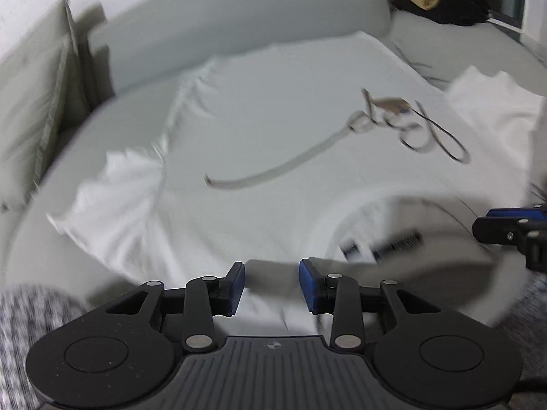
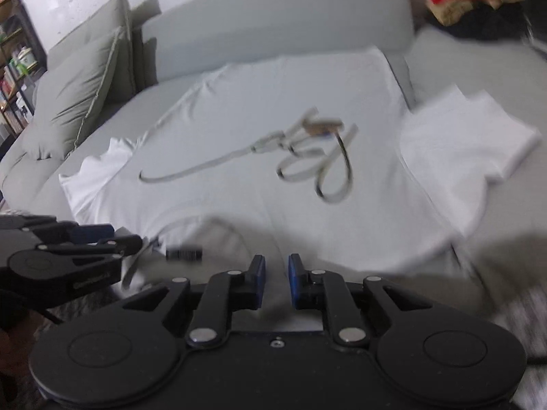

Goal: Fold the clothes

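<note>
A white T-shirt (image 1: 273, 119) lies spread flat on a grey sofa seat, collar toward me, with a ribbon-like print (image 1: 376, 126) on its chest. It also shows in the right wrist view (image 2: 273, 119). My left gripper (image 1: 271, 285) is open and empty, just short of the shirt's near edge by the collar label (image 1: 396, 242). My right gripper (image 2: 277, 278) is open with a narrow gap and empty, at the near edge by the collar. Each gripper shows at the edge of the other's view: the right gripper (image 1: 509, 232), the left gripper (image 2: 85, 239).
A grey cushion (image 2: 82, 92) leans at the sofa's left end. The sofa backrest (image 2: 273, 17) runs behind the shirt. A pile of red, tan and black clothes (image 2: 478, 3) lies at the back right. A folded white garment (image 2: 471, 136) lies right of the shirt.
</note>
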Demonstrator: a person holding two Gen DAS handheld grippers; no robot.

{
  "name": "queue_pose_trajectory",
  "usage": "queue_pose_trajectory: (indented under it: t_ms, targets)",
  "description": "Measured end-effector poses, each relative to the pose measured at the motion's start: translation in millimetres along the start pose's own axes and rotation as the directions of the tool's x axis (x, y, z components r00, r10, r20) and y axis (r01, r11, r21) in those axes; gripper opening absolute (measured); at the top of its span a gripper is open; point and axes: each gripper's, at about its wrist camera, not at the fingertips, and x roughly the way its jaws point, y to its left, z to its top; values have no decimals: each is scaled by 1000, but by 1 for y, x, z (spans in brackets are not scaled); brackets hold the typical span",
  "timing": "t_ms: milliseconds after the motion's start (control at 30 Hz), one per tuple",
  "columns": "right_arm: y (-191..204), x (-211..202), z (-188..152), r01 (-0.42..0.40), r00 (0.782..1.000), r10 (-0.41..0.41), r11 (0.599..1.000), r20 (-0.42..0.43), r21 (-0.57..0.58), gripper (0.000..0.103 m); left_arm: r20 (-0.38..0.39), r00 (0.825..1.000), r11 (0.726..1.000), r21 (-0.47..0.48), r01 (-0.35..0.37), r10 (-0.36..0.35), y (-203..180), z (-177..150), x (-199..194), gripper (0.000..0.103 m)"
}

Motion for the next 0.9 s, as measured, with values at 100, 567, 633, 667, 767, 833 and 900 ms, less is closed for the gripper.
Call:
queue_pose_trajectory:
  t_ms: [100,567,633,667,767,833,900]
  targets:
    - [-20,-22,-2,-36,999,34,994,20,103,20,36,997,993,-86,77,-74,14,-1,-9,37]
    - [-221,-57,36,-96,944,-169,682,283,726,38,112,985,979,-147,145,-129,16,43,14,46]
    - [-233,-51,32,-146,945,-130,655,300,741,31,102,986,980,-132,147,-134,11,39,18,47]
    - [-236,-47,32,-163,946,-111,652,306,741,31,97,986,981,-129,145,-133,11,38,20,48]
    - [-241,-37,38,-188,947,-77,656,312,731,31,98,987,980,-136,143,-130,12,35,22,48]
    - [-239,-32,44,-176,950,-75,672,302,719,31,113,985,979,-145,146,-131,14,34,20,49]
    - [-236,-29,51,-147,955,-84,697,285,701,22,127,983,976,-154,152,-133,17,33,19,51]
